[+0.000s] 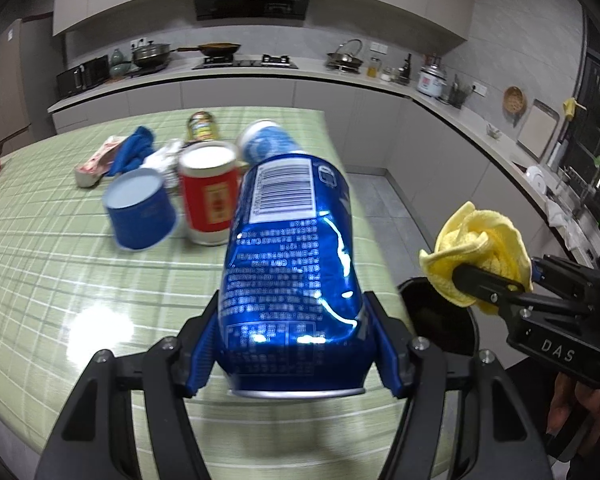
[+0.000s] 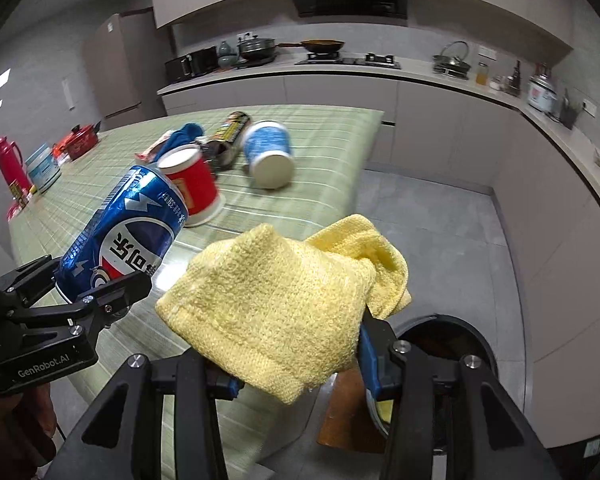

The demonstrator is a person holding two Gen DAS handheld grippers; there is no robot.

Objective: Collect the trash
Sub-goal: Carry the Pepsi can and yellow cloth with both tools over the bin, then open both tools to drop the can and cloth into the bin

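My left gripper [image 1: 292,340] is shut on a blue Pepsi can [image 1: 296,256] and holds it above the green checked table [image 1: 40,264]; the can also shows in the right wrist view [image 2: 120,236]. My right gripper [image 2: 300,364] is shut on a crumpled yellow cloth [image 2: 284,300], held beside the table's right edge above a black trash bin [image 2: 456,340]. The cloth [image 1: 480,256] and bin [image 1: 436,316] also show in the left wrist view. On the table lie a red cup [image 1: 210,196], a blue cup [image 1: 140,212], a light blue cup [image 1: 266,140], a yellow can [image 1: 202,126], a blue rag [image 1: 134,150] and wrappers [image 1: 96,164].
A red thermos [image 2: 8,164], a white tub [image 2: 42,168] and a red pot [image 2: 80,140] stand at the table's far left. A kitchen counter [image 2: 420,76] with stove and pots runs along the back and right walls. Grey tile floor [image 2: 440,232] lies to the right of the table.
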